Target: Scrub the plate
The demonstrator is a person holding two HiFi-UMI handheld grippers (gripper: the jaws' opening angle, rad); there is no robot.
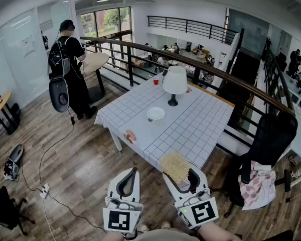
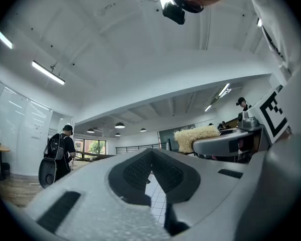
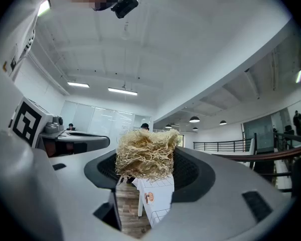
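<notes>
A small white plate (image 1: 156, 113) lies on the white checked tablecloth of the table (image 1: 200, 129), ahead of both grippers. My right gripper (image 1: 179, 170) is shut on a tan fibrous scrubber (image 1: 175, 165), held up near the table's front corner. The same scrubber (image 3: 146, 154) fills the gap between the jaws in the right gripper view. My left gripper (image 1: 128, 178) hangs beside it over the wooden floor, its jaws closed together with nothing in them. In the left gripper view the left gripper (image 2: 151, 170) points upward and the scrubber (image 2: 196, 136) shows at the right.
A white table lamp (image 1: 175, 84) and a red cup (image 1: 156, 81) stand at the table's far side. A small packet (image 1: 130, 136) lies at the table's left edge. A person with a backpack (image 1: 69, 67) stands at left. A black chair (image 1: 269, 144) with a checked cloth stands right. Cables cross the floor.
</notes>
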